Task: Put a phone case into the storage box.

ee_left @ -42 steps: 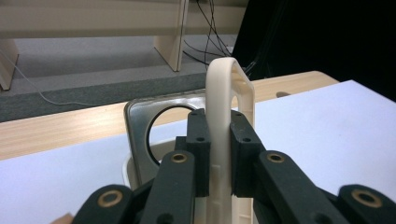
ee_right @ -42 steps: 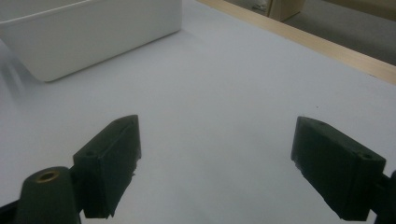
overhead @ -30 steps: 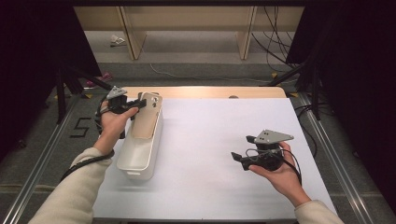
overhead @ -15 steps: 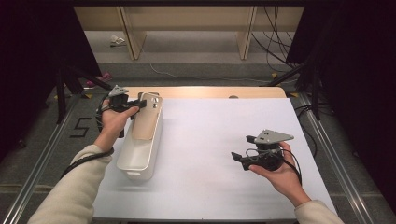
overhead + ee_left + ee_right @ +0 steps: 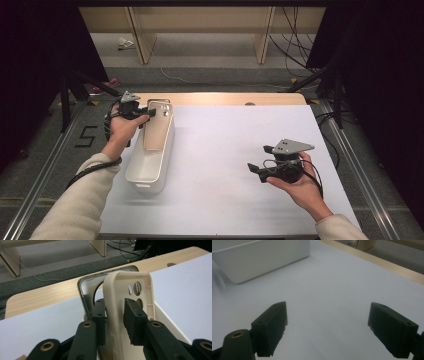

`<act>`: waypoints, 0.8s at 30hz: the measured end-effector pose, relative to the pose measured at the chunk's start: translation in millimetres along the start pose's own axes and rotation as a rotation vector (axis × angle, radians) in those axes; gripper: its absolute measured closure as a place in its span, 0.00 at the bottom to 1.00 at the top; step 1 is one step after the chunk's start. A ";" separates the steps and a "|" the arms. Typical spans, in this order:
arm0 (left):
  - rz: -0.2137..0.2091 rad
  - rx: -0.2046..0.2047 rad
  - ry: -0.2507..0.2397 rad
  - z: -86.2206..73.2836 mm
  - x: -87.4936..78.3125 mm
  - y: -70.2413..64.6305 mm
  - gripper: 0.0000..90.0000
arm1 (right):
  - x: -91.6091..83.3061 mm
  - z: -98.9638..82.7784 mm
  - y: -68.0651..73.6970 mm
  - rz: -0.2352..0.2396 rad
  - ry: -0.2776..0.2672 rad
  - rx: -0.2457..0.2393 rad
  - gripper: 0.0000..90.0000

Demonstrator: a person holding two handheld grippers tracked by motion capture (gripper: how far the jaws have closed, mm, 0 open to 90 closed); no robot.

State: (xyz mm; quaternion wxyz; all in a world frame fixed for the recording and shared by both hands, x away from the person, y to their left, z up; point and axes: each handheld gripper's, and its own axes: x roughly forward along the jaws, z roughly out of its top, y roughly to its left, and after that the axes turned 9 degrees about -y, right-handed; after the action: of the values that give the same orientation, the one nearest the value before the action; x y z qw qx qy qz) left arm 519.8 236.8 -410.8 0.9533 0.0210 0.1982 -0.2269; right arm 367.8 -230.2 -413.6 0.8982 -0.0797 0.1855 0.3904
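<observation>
The left hand-held gripper [image 5: 150, 113] sits at the far end of a long white bin [image 5: 148, 162] on the left side of the bench [image 5: 230, 150]. A cream phone case [image 5: 127, 305] stands on edge in that bin, leaning up against its far rim together with a silvery phone-like slab [image 5: 86, 288] just behind it. The jaws straddle the case's side wall: they have just been opening, and in the left gripper view a gap shows between the right pad and the case, so the grip looks let go rather than clamped. That fits a drop-off, with the case propped in the bin so it stays put once released.

The right hand-held gripper [image 5: 256, 169] rests low over the bare white sheet on the right, well apart from the bin, its jaws spread wide with nothing between them. It seems parked out of the way while the left hand finishes.
</observation>
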 end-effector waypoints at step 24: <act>0.082 0.100 -0.001 7.3 -8.7 -1.1 0.70 | 0.6 -0.2 0.2 0.001 0.001 -0.004 0.18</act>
State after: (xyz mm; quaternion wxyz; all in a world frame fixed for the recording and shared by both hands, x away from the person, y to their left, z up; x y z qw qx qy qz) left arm 514.8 238.6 -400.7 0.9596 0.0767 0.1851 -0.1975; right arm 367.9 -229.7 -413.9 0.8978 -0.0813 0.1852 0.3913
